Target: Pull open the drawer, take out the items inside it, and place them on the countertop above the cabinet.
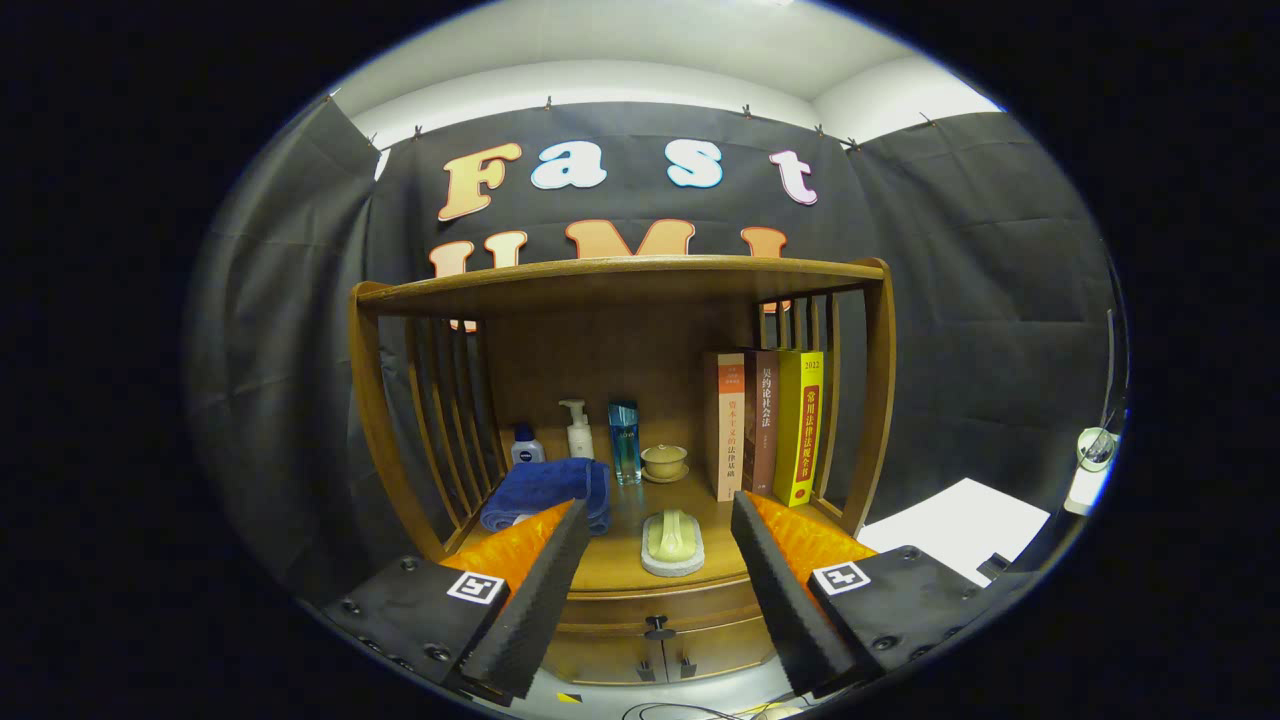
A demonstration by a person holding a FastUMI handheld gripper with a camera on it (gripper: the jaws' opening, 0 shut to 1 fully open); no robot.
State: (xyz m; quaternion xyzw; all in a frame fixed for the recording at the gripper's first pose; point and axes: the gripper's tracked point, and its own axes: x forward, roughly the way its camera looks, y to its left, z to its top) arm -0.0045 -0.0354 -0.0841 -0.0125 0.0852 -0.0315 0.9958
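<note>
While the cabinet (620, 400) stands square ahead of me, its drawer (655, 610) is shut and lies low between my fingers (655, 590), its long axis running across them. On the tabletop (620, 560) above sit books (765, 425), a blue towel (545, 492), a soap dish (672, 542). The small knob (657, 628) is dead centre, just ahead. I hold the fingers level, wide apart, gripping nothing.

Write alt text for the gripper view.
An open gripper faces a wooden cabinet whose drawer is closed. On the countertop sit a soap dish, blue towel, bottles, a cup and three books.
</note>
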